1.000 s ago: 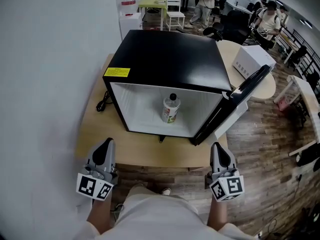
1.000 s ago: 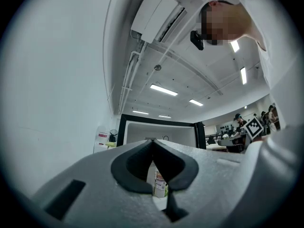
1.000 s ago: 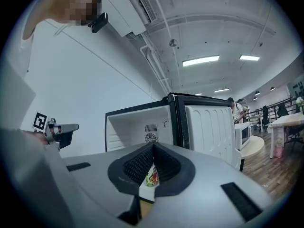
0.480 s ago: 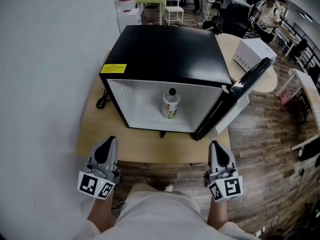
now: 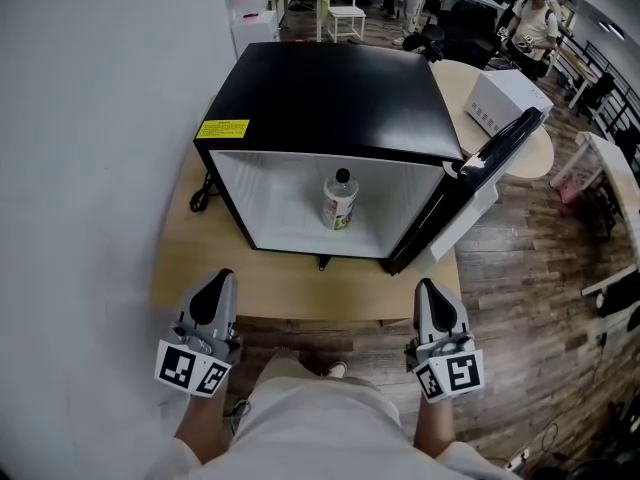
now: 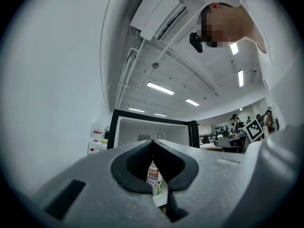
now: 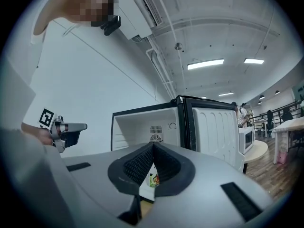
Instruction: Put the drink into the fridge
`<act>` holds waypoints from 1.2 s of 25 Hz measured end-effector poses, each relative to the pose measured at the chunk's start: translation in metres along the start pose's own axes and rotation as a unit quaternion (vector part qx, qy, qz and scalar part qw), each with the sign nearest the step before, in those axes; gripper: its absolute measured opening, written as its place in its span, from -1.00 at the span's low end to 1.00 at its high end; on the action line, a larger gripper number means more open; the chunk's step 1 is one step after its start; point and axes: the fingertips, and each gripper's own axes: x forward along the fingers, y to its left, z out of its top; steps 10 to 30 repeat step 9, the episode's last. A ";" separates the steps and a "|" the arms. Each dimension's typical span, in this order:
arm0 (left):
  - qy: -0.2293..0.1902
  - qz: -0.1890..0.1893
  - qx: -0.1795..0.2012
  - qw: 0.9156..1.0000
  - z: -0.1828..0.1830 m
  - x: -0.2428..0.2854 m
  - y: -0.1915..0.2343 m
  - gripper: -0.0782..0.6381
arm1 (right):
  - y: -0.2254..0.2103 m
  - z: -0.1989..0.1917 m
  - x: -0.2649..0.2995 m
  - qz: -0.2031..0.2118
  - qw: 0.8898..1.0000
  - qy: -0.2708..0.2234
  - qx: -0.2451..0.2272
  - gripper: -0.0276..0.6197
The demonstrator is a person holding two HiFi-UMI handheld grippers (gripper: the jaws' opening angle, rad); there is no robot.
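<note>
The drink bottle (image 5: 339,200), clear with a white cap and green label, stands upright inside the open black mini fridge (image 5: 330,108). The fridge door (image 5: 470,193) hangs open to the right. My left gripper (image 5: 207,302) is held near my body in front of the table's front edge, shut and empty. My right gripper (image 5: 437,301) is level with it on the right, also shut with nothing in it. In the left gripper view the bottle (image 6: 153,177) shows past the closed jaws; in the right gripper view the bottle (image 7: 153,176) shows likewise.
The fridge sits on a light wooden table (image 5: 290,293) against a white wall at the left; a black power cord (image 5: 200,200) lies by its left side. A white microwave (image 5: 503,106) stands on a round table behind. People sit at desks farther back.
The view has shifted slightly, so the fridge sits a little higher in the frame. Both grippers stay shut in the same place near my body; the bottle has not moved.
</note>
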 end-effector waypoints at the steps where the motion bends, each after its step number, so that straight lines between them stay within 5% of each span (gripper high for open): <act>1: -0.001 0.000 0.000 1.000 0.000 0.000 0.000 -0.74 | -0.001 0.001 0.000 -0.001 1.000 -0.001 0.001 -0.92; 30: 0.000 -0.003 -0.003 1.000 0.000 -0.002 -0.001 -0.74 | 0.001 0.001 0.000 0.000 1.000 -0.001 0.001 -0.92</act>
